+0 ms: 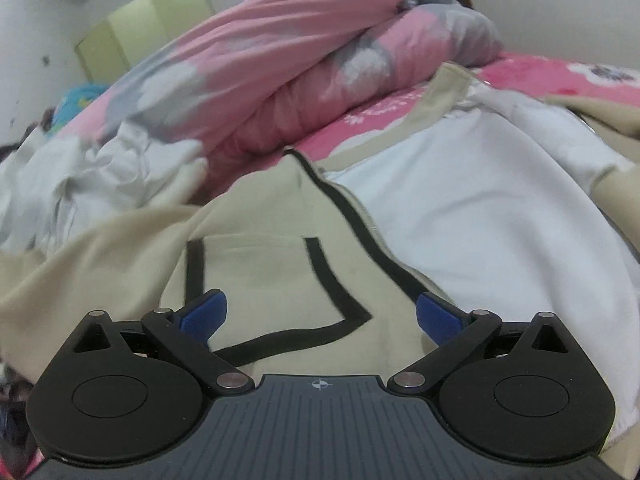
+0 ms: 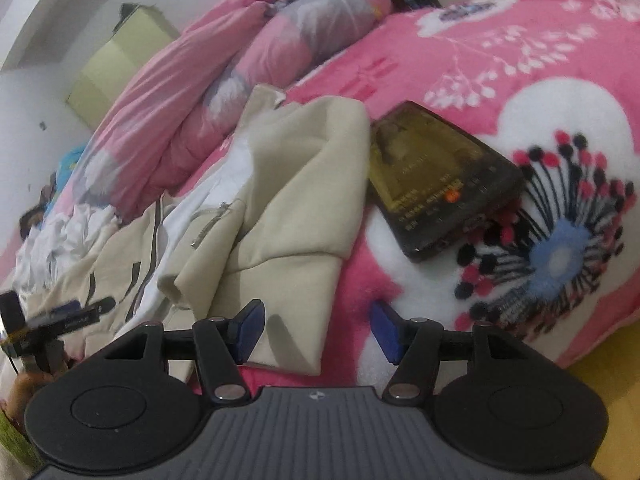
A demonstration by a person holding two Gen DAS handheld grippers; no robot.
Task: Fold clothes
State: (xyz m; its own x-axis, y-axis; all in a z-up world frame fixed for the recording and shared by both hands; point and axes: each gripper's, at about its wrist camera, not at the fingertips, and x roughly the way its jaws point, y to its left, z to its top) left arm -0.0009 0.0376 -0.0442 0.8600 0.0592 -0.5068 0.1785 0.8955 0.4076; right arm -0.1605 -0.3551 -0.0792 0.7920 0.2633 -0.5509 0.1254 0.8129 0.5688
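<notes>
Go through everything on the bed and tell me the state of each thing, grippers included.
Beige jacket: unzipped, spread open, white lining showing, not yet folded.
Jacket sleeve: lying flat, cuff towards the right gripper.
Phone: screen lit, face up on the pink blanket.
Pink quilt: bunched up.
White garment: crumpled.
Left gripper: open, empty.
Right gripper: open, empty.

Jacket (image 2: 280, 200) spread on the bed (image 2: 500, 92), phone (image 2: 436, 176) just right of it, bunched quilt (image 2: 192, 120) behind

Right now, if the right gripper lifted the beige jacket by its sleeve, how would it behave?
The beige jacket looks soft and creased, so it would probably droop and unfold. Its sleeve edge lies beside the phone, which might get nudged. The right gripper stands open.
</notes>
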